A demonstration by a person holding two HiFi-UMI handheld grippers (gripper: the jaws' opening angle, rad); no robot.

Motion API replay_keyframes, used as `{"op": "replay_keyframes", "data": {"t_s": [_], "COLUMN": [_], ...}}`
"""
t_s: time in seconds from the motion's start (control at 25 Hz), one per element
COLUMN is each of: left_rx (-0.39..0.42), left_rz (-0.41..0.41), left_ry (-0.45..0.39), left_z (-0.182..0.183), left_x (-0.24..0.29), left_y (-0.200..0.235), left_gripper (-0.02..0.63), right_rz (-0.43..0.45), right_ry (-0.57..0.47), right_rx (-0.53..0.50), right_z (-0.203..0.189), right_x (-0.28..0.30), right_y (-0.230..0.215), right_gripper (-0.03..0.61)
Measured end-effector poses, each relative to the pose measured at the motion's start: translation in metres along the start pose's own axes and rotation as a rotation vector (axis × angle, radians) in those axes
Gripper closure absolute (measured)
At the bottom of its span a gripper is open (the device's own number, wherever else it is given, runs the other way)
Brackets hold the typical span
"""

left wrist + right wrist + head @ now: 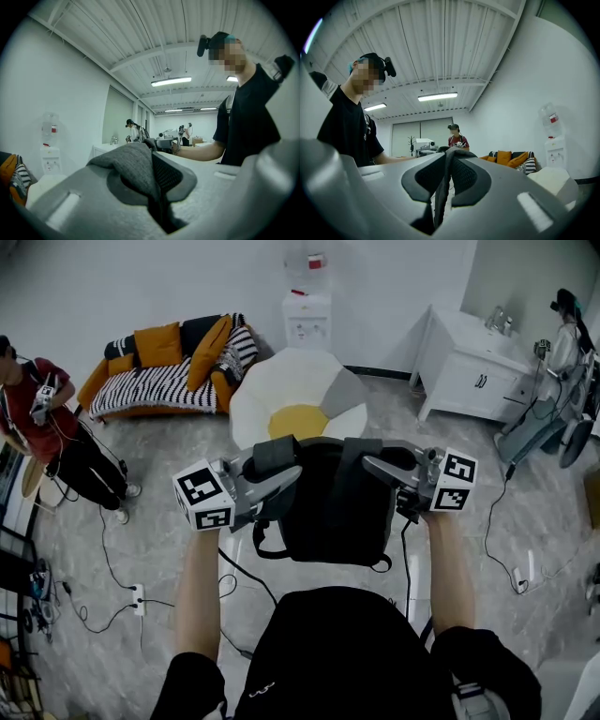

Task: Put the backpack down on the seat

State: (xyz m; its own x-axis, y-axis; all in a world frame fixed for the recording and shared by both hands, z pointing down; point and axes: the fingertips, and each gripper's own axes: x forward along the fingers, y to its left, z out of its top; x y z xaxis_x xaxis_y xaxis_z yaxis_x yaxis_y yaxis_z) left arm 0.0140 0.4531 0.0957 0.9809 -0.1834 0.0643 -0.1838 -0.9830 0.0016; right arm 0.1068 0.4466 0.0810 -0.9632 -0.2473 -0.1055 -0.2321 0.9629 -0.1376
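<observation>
Aloft, backpack [337,517]; straps [132,165] in marker-cubed left gripper [292,474], right gripper [369,463].

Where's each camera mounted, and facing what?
Head view: on the head, steeply down at backpack before the seat; forearms, torso show.
Left gripper view: on left gripper, level along jaws shut on grey strap; torso at right.
Right gripper view: on right gripper, along jaws shut on other strap; torso at left, sofa beyond.
Shared: all three show the water dispenser.

Sofa [155,381], water dispenser [307,317], cabinet [469,371]
</observation>
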Motion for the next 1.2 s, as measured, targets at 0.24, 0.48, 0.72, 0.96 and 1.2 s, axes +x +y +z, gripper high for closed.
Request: {"op": "replay_keyframes", "data": {"t_s": [0.24,0.48,0.72,0.96,1.2], "left_rx": [-0.021,-0.019,-0.038,-0.014,-0.028], "left_rz": [0.018,0.026,0.052,0.071,0.084], "left_ry": [0.002,0.018,-0.007,-0.039,-0.074], "left_z": [0.005,0.007,0.016,0.008,-0.003], "left_x": [0.022,0.026,0.014,0.003,0.008], "left_y": [0.004,0.005,0.029,0.054,0.075], "left_gripper": [0.588,0.588,0.588,0.588,0.586], "right_rz": [0.009,-0.009,-0.036,-0.04,-0.013], "right_ry": [-0.023,-0.081,-0.107,-0.114,-0.102], "right_rx": [0.019,0.037,0.052,0.027,0.033], "right_z": [0.0,0.004,0.017,0.022,0.01], "right_x": [-0.021,-0.027,-0.01,0.012,0.01], "right_y": [-0.009,-0.021,-0.044,-0.065,-0.07], "right_gripper": [0.541,0.541,0.541,0.541,0.541]}}
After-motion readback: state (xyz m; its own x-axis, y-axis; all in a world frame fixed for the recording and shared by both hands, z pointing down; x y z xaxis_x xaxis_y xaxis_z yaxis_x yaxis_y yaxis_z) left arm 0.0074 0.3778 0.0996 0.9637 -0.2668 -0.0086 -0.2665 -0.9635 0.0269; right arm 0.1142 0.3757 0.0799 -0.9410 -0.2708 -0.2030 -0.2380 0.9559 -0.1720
